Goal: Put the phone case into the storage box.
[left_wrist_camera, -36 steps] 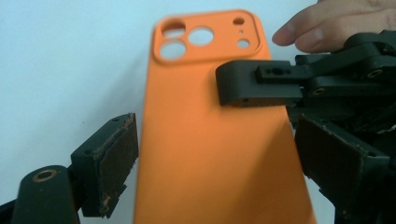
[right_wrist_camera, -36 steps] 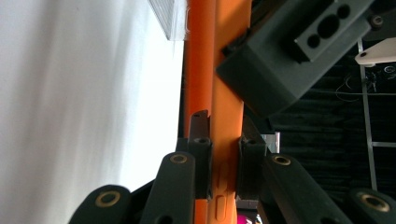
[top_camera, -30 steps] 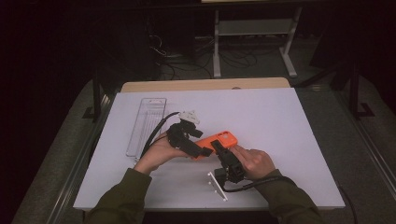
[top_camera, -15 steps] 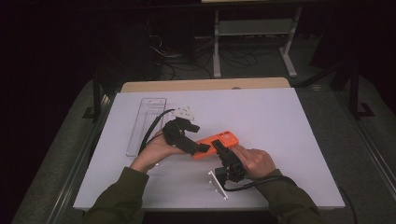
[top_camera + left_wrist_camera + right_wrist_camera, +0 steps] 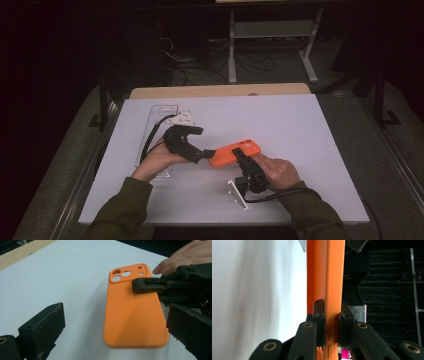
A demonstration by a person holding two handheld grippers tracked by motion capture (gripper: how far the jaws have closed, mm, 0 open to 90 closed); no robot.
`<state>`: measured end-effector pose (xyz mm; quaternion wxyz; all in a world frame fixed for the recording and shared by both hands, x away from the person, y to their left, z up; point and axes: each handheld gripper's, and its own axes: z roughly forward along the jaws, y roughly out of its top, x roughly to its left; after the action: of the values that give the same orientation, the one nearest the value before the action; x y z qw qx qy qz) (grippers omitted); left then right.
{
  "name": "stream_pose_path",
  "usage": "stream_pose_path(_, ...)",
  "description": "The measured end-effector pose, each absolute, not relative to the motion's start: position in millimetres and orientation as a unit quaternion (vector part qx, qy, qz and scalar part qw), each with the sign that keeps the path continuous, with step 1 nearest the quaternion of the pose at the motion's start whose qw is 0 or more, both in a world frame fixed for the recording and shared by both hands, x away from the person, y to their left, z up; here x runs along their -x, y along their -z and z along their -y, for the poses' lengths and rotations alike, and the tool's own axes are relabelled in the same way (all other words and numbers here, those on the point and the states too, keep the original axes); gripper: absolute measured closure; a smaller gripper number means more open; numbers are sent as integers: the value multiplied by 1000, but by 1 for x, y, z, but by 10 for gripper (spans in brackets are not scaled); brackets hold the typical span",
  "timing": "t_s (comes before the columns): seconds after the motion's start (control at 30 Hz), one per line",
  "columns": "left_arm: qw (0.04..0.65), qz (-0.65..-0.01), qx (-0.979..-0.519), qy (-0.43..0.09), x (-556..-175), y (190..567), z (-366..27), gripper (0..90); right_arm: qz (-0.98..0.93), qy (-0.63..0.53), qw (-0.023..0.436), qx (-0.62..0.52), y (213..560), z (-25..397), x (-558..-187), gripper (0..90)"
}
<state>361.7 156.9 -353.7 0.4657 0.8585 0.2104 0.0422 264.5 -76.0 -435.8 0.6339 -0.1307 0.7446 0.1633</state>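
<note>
Right claw (image 5: pixel 331 322) clamped on the edge of the orange phone case (image 5: pixel 132 307), held just above the white surface (image 5: pixel 300 130), left claw (image 5: pixel 112 332) spread wide around its end, no lettering readable.

clear tray (image 5: pixel 161 111) | white part (image 5: pixel 182 119) | white bracket (image 5: pixel 238 194) | table (image 5: pixel 310 135)

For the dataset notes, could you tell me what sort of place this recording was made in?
Probably a lab or workshop recording bench, not a home. A white table stands in a dark room with loose cables on the floor and a metal stand behind it. The right gripper clamps an orange phone case.
</note>
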Motion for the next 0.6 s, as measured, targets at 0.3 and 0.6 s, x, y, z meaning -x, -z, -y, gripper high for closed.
stream_pose_path(0.3, 477, -211, -851, -68, -358, 367, -164, 18, -749, -145, 634, 125, 433, 97, -264, 783)
stream_pose_path(0.6, 480, -216, -849, -47, -365, 381, -172, 18, -753, -141, 634, 110, 427, 109, -261, 783)
